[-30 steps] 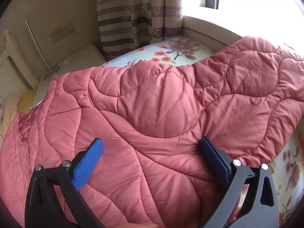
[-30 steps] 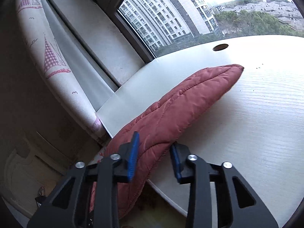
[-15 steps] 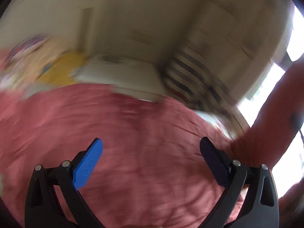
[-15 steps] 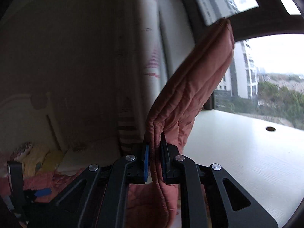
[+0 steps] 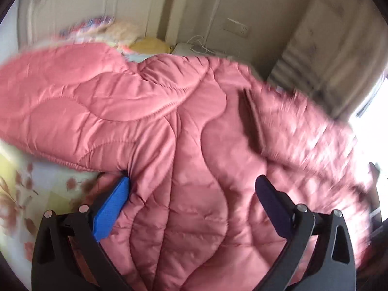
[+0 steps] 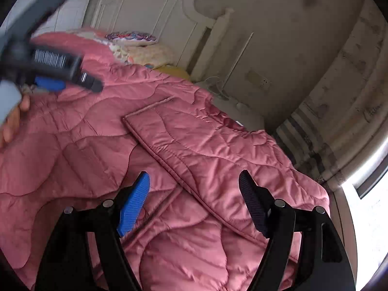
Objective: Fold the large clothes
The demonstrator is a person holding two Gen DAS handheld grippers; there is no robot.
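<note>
Jacket is quilted pink cloth, slight satin sheen, stitched in wavy lines. My right gripper: matt black plastic arms, ribbed blue pads, shiny metal pins. My left gripper same build. Bedsheet is matt floral cloth. Headboard is smooth white-painted wood.

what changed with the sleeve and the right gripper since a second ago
The right gripper closed on the pink quilted jacket sleeve, swung it from the windowsill over onto the jacket body, then let go; its jaws now stand wide open. The left gripper stayed open above the jacket throughout.
</note>
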